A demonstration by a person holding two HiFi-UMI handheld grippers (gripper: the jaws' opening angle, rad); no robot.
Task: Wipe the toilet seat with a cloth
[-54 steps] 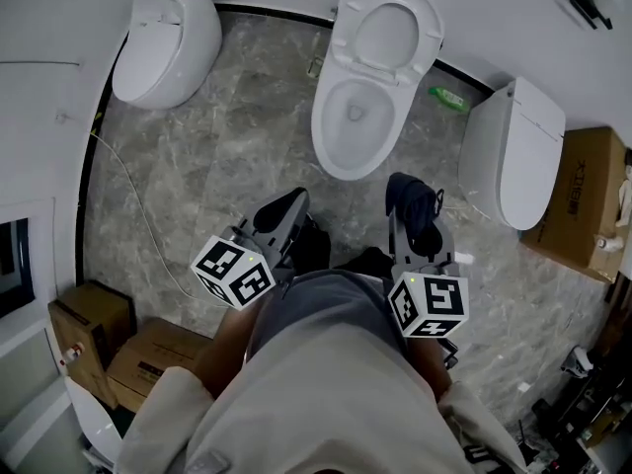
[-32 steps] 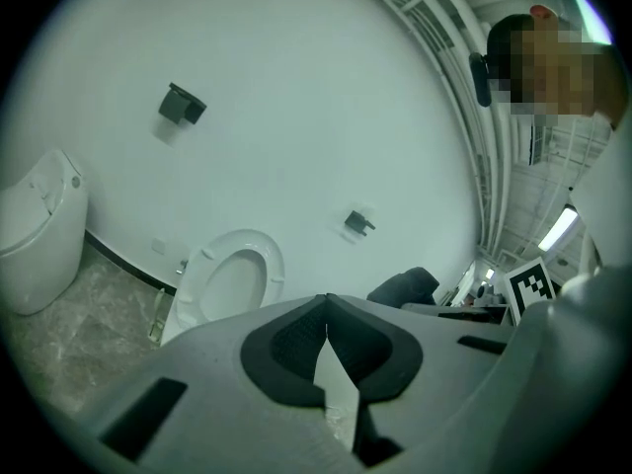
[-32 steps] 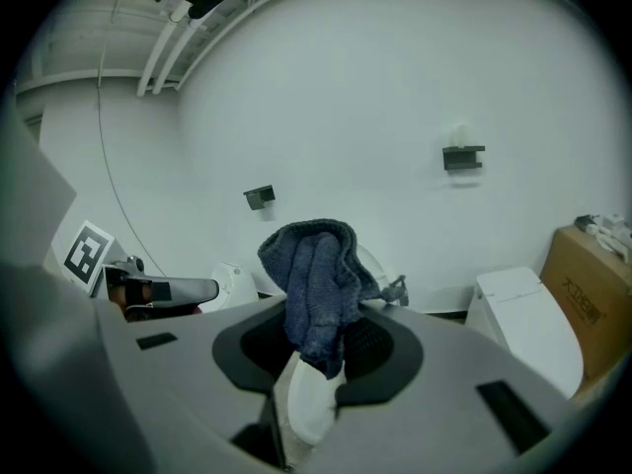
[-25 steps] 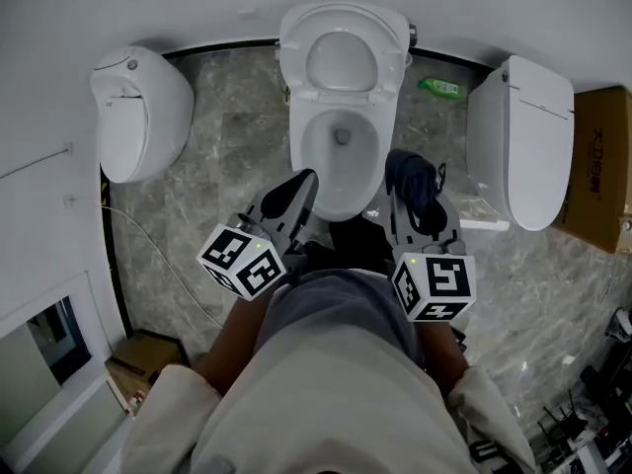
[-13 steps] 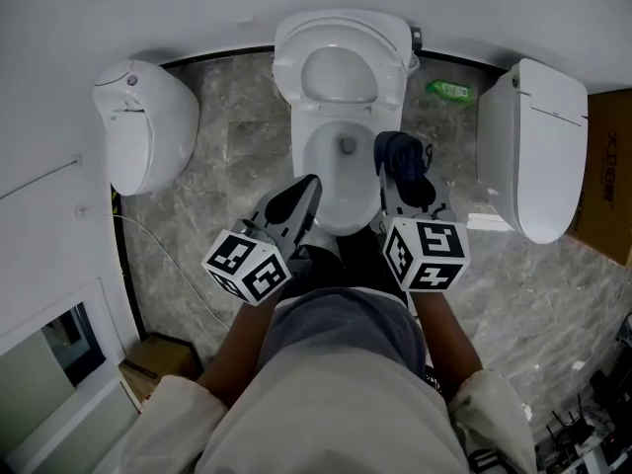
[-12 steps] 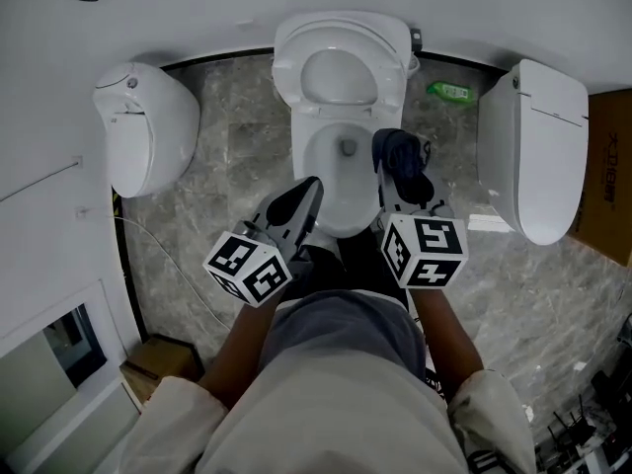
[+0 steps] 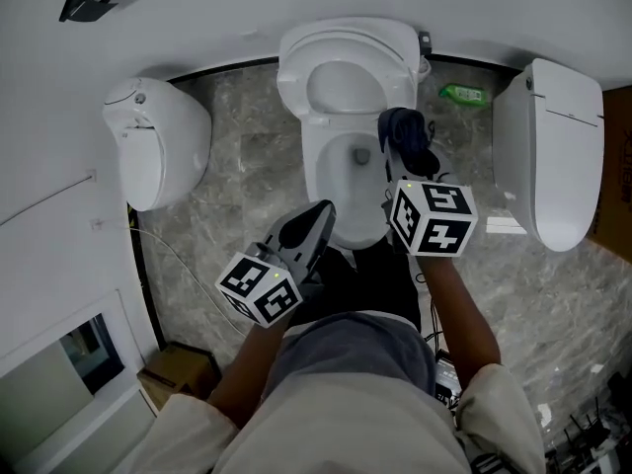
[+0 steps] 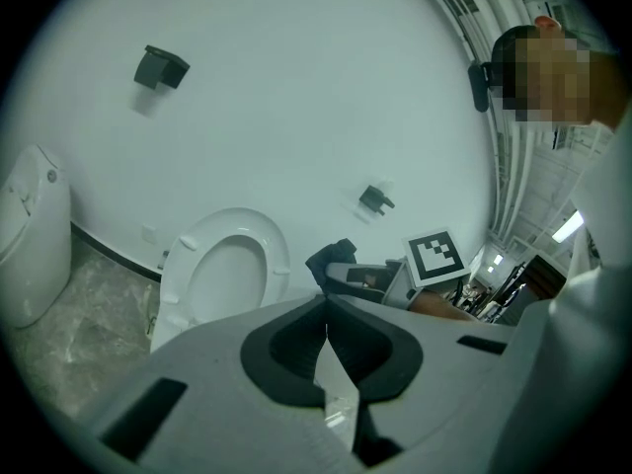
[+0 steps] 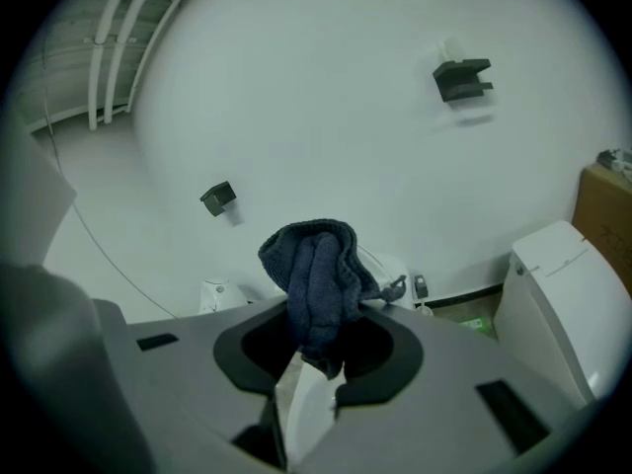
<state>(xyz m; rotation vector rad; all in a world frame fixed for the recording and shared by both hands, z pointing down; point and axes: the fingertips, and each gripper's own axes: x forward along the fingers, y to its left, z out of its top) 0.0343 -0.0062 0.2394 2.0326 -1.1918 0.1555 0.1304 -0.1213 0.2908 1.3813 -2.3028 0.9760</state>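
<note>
Progress: my right gripper (image 7: 403, 169), pinching the bunched dark-blue terry cloth (image 7: 407, 134), has come forward near the raised white oval toilet seat (image 7: 294, 82).

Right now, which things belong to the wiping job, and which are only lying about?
Job: dark cloth, gripped in the right tongs; middle toilet's raised seat.
Lying about: left toilet, right toilet, green bottle, cardboard box.

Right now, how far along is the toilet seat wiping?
Done: the cloth is picked up and clamped in the right gripper, and the person stands facing the bowl. In hand: the cloth is over the bowl's right rim; whether it touches can't be told. Left: the whole wipe. The seat stands raised and no stroke on it shows. The left gripper is shut, empty.
</note>
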